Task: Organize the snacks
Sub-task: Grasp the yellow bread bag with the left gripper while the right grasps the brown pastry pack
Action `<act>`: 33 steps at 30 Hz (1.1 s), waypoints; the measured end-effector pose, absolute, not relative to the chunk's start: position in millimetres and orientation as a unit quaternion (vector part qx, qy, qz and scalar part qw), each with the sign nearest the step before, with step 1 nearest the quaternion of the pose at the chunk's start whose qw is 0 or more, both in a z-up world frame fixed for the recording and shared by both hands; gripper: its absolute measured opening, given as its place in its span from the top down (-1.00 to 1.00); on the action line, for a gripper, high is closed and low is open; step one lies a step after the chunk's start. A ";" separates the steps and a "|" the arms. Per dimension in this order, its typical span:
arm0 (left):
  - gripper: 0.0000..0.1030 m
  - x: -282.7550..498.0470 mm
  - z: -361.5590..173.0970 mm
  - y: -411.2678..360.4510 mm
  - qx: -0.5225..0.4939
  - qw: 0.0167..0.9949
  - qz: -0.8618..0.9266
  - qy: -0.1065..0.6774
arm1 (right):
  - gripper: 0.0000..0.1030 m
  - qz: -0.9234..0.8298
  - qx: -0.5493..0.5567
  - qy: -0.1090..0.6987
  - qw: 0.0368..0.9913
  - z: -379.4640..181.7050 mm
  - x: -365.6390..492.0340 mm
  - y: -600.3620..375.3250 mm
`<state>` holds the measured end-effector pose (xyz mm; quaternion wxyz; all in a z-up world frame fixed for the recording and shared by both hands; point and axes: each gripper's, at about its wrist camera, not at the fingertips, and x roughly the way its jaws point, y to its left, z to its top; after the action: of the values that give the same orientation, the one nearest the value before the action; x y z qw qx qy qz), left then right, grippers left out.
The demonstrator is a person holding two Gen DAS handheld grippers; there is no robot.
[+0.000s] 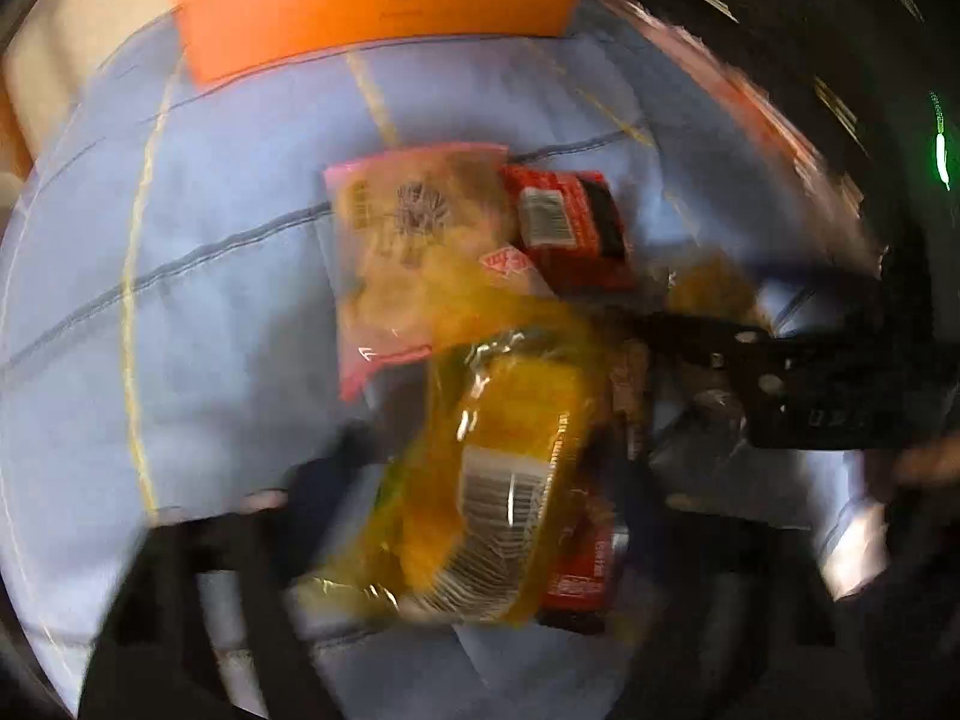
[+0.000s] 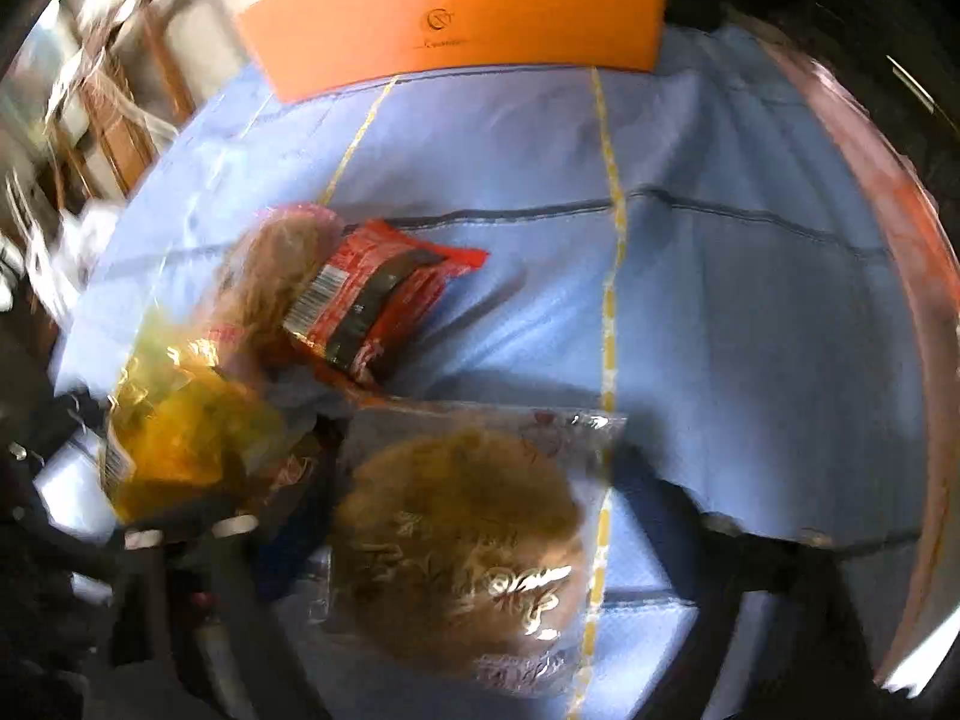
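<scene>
Task status is early, by my judgement: the yellow packet (image 1: 498, 480), red packet (image 1: 570, 228) and clear round-cake bag (image 2: 468, 546) lie heaped on the blue-covered desk (image 1: 180, 300), none near the orange box (image 1: 384, 0); jaw states indeterminable through blur.

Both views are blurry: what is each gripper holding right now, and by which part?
Left gripper: apparently the yellow snack packet, near its lower end. Right gripper: apparently the clear round-cake packet; grip point unclear.
</scene>
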<state>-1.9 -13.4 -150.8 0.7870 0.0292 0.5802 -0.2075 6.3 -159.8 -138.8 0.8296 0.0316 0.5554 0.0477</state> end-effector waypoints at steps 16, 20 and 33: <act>0.20 113.2 -12.6 6.5 -0.015 0.876 -0.104 0.471 | -0.41 0.023 0.085 0.412 0.907 5.3 70.2 -206.2; 0.20 173.6 19.3 3.1 -0.015 0.892 -0.083 0.445 | -0.41 0.022 0.103 0.387 0.916 40.1 131.0 -218.0; 0.23 289.3 28.2 -18.4 0.020 0.888 -0.063 0.454 | -0.41 0.010 0.067 0.394 0.917 69.0 270.4 -214.2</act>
<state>289.4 -18.4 28.2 0.8883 0.0199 0.4544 -0.0631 270.4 -214.2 69.0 0.9167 0.0673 0.3936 0.0102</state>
